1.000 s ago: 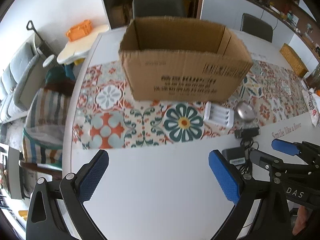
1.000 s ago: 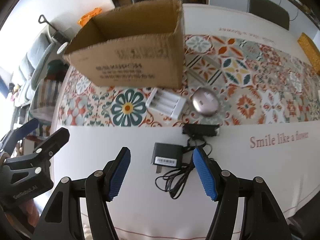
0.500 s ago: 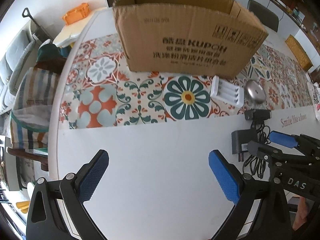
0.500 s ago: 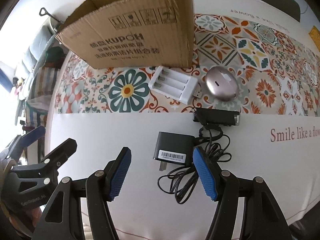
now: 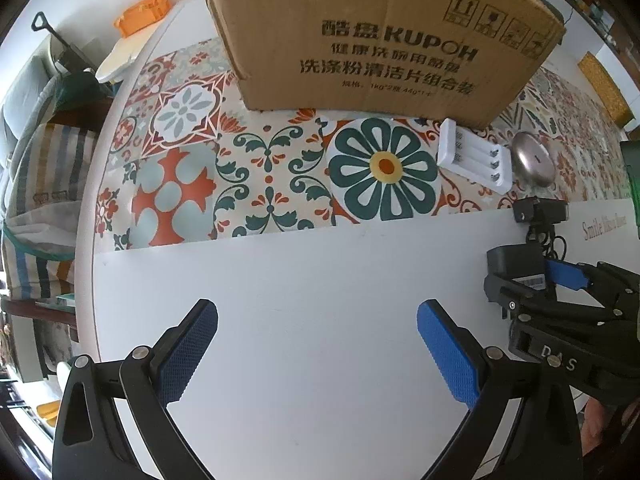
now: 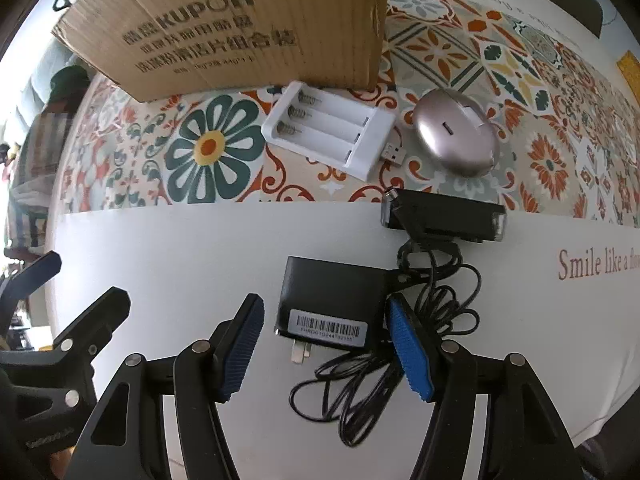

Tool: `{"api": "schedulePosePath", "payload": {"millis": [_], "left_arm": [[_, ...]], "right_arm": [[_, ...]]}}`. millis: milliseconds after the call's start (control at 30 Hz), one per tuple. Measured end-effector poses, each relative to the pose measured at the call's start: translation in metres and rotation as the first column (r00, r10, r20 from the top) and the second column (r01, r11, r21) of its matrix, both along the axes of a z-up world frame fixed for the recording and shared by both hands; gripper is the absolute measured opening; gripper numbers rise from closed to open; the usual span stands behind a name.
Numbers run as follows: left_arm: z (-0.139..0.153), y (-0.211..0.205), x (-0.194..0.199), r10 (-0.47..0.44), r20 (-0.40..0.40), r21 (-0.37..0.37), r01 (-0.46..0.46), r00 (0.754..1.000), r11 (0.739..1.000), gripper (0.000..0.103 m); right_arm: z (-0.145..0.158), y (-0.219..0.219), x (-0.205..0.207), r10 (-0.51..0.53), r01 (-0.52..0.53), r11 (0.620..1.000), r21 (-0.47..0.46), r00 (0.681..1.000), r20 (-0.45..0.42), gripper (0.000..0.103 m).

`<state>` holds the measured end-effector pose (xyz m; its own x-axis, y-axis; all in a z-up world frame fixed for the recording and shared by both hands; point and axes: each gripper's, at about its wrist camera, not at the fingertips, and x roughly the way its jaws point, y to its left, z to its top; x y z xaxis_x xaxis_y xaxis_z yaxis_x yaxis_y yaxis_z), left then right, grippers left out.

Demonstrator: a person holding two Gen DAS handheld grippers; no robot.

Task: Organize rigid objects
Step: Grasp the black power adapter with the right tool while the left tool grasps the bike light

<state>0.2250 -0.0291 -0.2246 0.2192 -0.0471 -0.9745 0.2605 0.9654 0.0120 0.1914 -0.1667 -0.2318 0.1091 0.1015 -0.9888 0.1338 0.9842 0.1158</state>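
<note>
Right wrist view: right tongs (image 6: 326,344) wide, straddling black power adapter (image 6: 332,300).
Adapter sits between the pads, long axis pointing ahead; cable (image 6: 400,360) tangles rightward. Left tongs (image 5: 318,354) wide, farther off over bare bench (image 5: 300,280); cardboard box (image 6: 240,28) beyond.

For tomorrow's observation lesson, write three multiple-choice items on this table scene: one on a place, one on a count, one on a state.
1. Where does the black power adapter lie?
A. Between the right gripper fingers
B. Inside the cardboard box
C. On the mouse

2. How many slots has the white battery charger?
A. One
B. Three
C. Six

3. How is the left gripper?
A. Shut on a cable
B. Holding the charger
C. Open, holding nothing

Answers: 1 A, blue fingers flank it; 2 B, three springs show; 3 C, only bare table between its fingers.
</note>
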Motion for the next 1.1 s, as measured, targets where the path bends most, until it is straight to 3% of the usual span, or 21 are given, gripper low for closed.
{"api": "schedulePosePath", "payload": {"millis": [533,833,1100], "left_arm": [[-0.005,-0.007,0.0,-0.069,-0.002,-0.021,0.069,0.998,0.997,0.102],[0.011,-0.033,-0.016,-0.111,0.025,-0.038,0.112,0.994,0.993,0.102],[0.025,-0.066,-0.025,-0.048,0.041,-0.083,0.052,0.998,0.995,0.101]], "right_arm": [[-0.019,0.008,-0.013,-0.069,0.067,0.994,-0.081,0.997,-0.023,0.057],[0.013,-0.01,-0.038,-0.091,0.091,0.993,-0.081,0.996,0.003,0.056],[0.044,-0.046,-0.054,-0.063,0.066,0.995,-0.068,0.997,0.045,0.056]]}}
